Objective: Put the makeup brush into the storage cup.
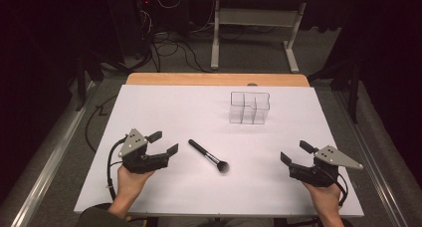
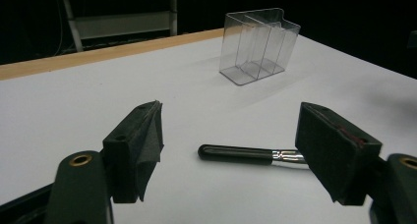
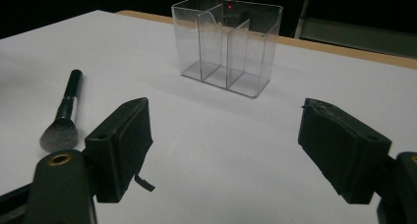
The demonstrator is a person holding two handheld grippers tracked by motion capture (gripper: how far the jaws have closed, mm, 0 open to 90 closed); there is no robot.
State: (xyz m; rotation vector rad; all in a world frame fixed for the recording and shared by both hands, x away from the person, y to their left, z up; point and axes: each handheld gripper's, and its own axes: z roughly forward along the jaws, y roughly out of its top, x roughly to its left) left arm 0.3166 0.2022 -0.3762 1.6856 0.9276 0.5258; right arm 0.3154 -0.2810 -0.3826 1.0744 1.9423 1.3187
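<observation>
Both grippers rest low at the near edge of the white table point(image 1: 164, 107), each with jaws spread wide and nothing between them. Left gripper point(image 1: 163, 143) sits just left of the makeup brush point(image 1: 209, 156), which lies flat near table centre, handle end pointing toward that gripper, bristle head toward the near right. In the left gripper view the handle point(image 2: 236, 152) lies just ahead of the open jaws, running behind the right pad. Right gripper point(image 1: 294, 152) is well apart from the brush, facing the clear organiser point(image 1: 249, 107), which stands upright toward the far side with three empty compartments. Risks, as judged: handle is thin, round and flat on the surface, so a closing pad could roll it aside or skid over it; a grasp near the bristles would crush them; a tilted brush could catch the organiser's rim and tip the light container, since nothing steadies it
</observation>
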